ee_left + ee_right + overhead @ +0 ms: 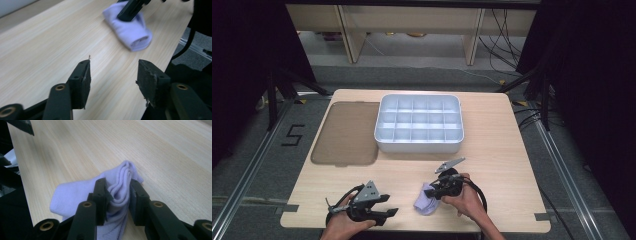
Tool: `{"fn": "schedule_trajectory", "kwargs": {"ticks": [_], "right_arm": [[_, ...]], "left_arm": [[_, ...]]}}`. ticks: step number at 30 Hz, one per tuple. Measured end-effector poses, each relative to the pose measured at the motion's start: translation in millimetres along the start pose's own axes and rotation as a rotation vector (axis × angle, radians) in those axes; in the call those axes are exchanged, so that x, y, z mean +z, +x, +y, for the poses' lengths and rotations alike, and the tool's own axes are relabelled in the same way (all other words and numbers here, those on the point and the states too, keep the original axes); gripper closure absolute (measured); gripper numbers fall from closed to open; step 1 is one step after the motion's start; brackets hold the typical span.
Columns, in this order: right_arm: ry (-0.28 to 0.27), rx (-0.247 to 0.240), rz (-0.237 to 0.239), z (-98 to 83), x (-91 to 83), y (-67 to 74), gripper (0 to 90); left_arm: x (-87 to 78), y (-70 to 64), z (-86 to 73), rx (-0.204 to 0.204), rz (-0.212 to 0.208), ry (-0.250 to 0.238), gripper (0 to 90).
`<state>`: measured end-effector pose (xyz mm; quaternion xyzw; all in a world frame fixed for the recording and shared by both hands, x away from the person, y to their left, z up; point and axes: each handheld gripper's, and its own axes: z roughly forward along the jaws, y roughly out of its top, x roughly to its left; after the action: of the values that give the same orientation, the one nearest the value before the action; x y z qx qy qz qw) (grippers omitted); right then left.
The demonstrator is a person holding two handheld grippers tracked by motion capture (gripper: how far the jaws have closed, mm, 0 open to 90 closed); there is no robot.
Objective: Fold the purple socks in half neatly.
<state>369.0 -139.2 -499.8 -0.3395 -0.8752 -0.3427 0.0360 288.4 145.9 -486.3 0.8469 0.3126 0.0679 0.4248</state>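
Observation:
A folded lilac sock (pixel 424 203) lies on the wooden table (pixel 497 165) near its front edge. My right gripper (pixel 435 193) is shut on it; in the right gripper view the two pads (pixel 100 192) pinch the bunched folds of the sock (pixel 72 193) at gripper (pixel 118 192). My left gripper (pixel 391 205) hovers to the left of the sock, apart from it. Its jaws stand open in the left gripper view (pixel 113 75) with bare wood between them. Farther off there, the sock (pixel 132 31) sits under the right gripper's black jaw.
A pale blue tray (pixel 419 146) split into several small compartments stands at the table's middle back. A brown translucent flat lid (pixel 344 132) lies to its left. The table's front edge runs just below both hands, and dark floor surrounds the table.

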Motion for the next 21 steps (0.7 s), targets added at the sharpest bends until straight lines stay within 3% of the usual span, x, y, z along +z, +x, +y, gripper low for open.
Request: {"fn": "schedule_trajectory", "kwargs": {"ticks": [2, 4, 5, 8, 11, 13, 18, 21], "right_arm": [[-0.005, -0.018, 0.004, 0.0, 0.2, 0.0, 71.8], [-0.004, -0.025, -0.029, 1.0, 0.2, 4.1, 72.4], [-0.001, -0.031, -0.031, 1.4, 0.7, 4.3, 72.5], [0.002, -0.04, -0.031, 2.1, 0.3, 6.1, 72.6], [0.001, -0.043, -0.029, 2.2, 0.4, 6.5, 72.6], [0.0, -0.041, -0.04, 2.0, -0.1, 7.1, 72.6], [0.004, -0.028, -0.052, 2.3, -0.6, 9.8, 72.7], [0.007, -0.048, -0.047, 3.8, -2.7, 11.8, 73.0]], "left_arm": [[-2.9, 3.7, -4.7, -0.015, 0.018, 0.013, 40.3], [-6.0, 10.8, -8.4, -0.01, 0.044, 0.035, 37.1], [-5.7, 11.7, -9.4, -0.037, 0.045, 0.03, 36.6], [-5.9, 16.7, -9.8, -0.03, 0.071, 0.031, 35.1], [-5.7, 19.9, -11.7, -0.049, 0.084, 0.034, 34.6], [-5.7, 22.3, -12.2, -0.035, 0.091, 0.033, 34.5], [-5.3, 28.0, -15.0, -0.044, 0.106, 0.049, 32.1], [-3.1, 31.8, -17.9, -0.071, 0.122, 0.051, 30.8]]}}
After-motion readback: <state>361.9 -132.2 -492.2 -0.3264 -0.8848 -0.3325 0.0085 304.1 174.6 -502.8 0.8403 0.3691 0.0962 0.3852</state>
